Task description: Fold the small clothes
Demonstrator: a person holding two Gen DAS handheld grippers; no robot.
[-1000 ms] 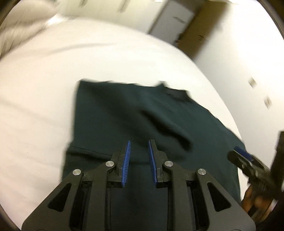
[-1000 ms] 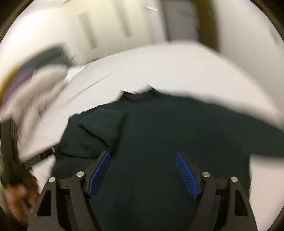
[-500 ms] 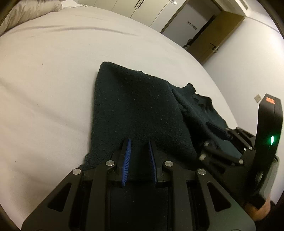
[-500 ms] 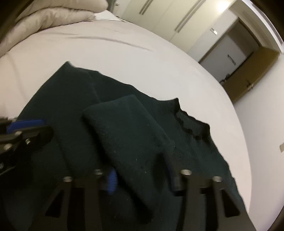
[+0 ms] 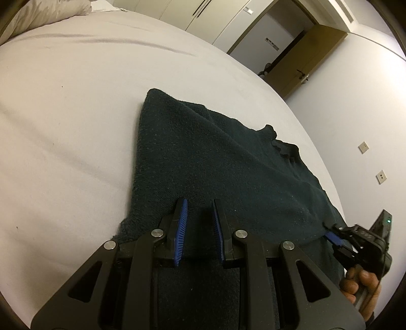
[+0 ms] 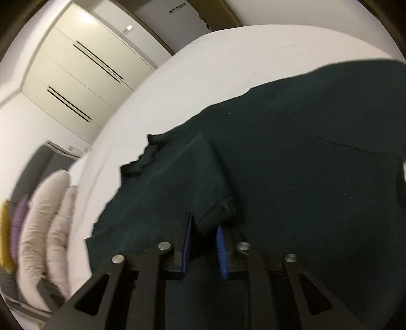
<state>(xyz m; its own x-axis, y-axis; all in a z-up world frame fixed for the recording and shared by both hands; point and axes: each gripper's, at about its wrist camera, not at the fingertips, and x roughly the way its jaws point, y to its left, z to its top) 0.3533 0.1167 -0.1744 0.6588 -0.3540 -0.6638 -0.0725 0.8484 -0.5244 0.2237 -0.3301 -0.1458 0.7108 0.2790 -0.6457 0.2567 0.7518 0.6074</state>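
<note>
a dark green sweater [image 5: 228, 172] lay partly folded on a white bed [image 5: 63, 114]. its ribbed collar [image 6: 142, 157] faced away, one sleeve doubled over its body.

I found no text I could read in either view. The grey door [image 5: 275, 43] beyond the bed [image 5: 76, 101] carried a small sign [image 5: 271, 43] in the left wrist view, too small to make out. In the right wrist view that door's sign [image 6: 177, 8] was a row of dark marks, also illegible. Nothing else bore any label or number.
</note>
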